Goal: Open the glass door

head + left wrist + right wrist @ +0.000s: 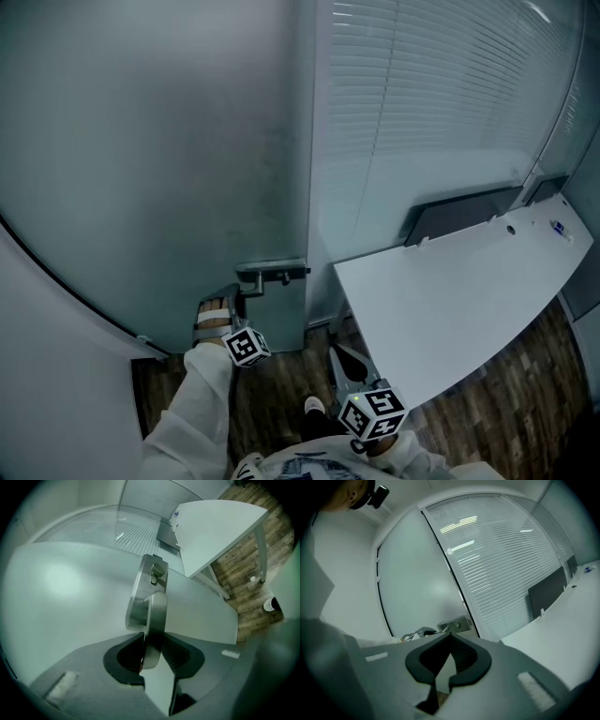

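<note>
- We see the door (159, 169) far left: frosted glass filling most of the left half of the head view. Its right edge runs just beside the frame of a glass wall w/ blinds (450, 84).
- The handle (272, 273) is a metal lever on a plate (139, 590), low at the door's right edge.
- Our left hand-held gripper (152, 646) is clamped on the handle. In its own view the lever runs down btwn the jaws, w/ pads pressed on both sides.
- Beyond the jaws in that view sits the plate, w/ a small knob (157, 571) on it.
- In the head view that gripper sits just below-left of the plate, w/ a white sleeve (202, 403) behind it.
- Our right hand-held gripper (450, 635) has its jaws together at the tips, w/ nothing btwn them.
- It hangs in the air near us, apart from the door, btwn door & counter (469, 300). It's aimed roughly at the plate.
- The counter is white & on the right. A dark panel (464, 214) stands at its far edge.
- The floor (525, 394) is dark wood planks. A shoe (314, 405) shows near the bottom centre.
</note>
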A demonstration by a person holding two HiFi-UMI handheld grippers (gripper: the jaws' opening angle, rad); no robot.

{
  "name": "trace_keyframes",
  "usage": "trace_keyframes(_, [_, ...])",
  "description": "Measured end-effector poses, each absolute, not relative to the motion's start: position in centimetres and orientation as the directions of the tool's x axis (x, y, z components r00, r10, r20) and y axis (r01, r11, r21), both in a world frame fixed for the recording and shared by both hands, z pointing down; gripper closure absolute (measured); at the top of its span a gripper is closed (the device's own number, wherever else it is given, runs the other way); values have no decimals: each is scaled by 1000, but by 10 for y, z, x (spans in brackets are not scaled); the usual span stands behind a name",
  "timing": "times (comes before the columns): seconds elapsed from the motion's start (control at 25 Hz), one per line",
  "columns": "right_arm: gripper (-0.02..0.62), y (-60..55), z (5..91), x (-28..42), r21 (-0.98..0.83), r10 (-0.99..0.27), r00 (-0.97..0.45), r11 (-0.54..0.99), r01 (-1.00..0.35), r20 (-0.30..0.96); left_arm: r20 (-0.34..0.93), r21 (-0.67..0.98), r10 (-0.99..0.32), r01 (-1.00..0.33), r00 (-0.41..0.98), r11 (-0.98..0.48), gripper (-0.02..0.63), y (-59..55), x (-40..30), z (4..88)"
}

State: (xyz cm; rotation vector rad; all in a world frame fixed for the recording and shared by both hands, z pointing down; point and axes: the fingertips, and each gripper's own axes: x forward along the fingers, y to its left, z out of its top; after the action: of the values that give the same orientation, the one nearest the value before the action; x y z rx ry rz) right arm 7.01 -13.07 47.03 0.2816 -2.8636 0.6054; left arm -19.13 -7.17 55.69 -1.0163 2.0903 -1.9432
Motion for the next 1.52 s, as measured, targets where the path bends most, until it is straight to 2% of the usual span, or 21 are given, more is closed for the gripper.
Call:
trace_keyframes(0.52, [592,-97,472,138,-360,-235,-944,881,-308,233,331,-941,-572,-303,-750,-148,499,-59,-168,554])
trace_keyframes(0.72, [592,-88,465,167,-357,-275,-936,870,-339,220,297,-955,-550,-247,-780,-165,466,-32,-154,549])
trace_keyframes(0.88, [592,-78,461,181,-355,-278,-938,872,-337,207,273,-956,-564,-282,-779,-74,473,-8,-127,540])
trace_keyframes(0.96, [592,-73,459,182,-353,-268,-942,878,-325,201,257,-942,-593,-334,-763,20,497,2,-108,526])
trace_keyframes(1.0, [592,-71,458,181,-352,-261,-945,881,-318,199,242,-927,-610,-365,-755,83,514,7,-100,517])
trace_keyframes(1.04, [592,-68,457,179,-351,-253,-947,884,-310,198,229,-905,-621,-399,-750,148,581,13,-92,509])
trace_keyframes(1.08, [592,-65,456,178,-351,-245,-949,887,-302,198,222,-875,-627,-436,-747,210,600,20,-85,501])
trace_keyframes(1.28, [592,-47,451,172,-341,-198,-960,904,-257,197,238,-664,-642,-604,-729,441,601,56,-48,482])
trace_keyframes(1.52, [592,-36,444,167,-320,-153,-969,924,-211,196,237,-378,-669,-701,-704,605,601,85,-1,466])
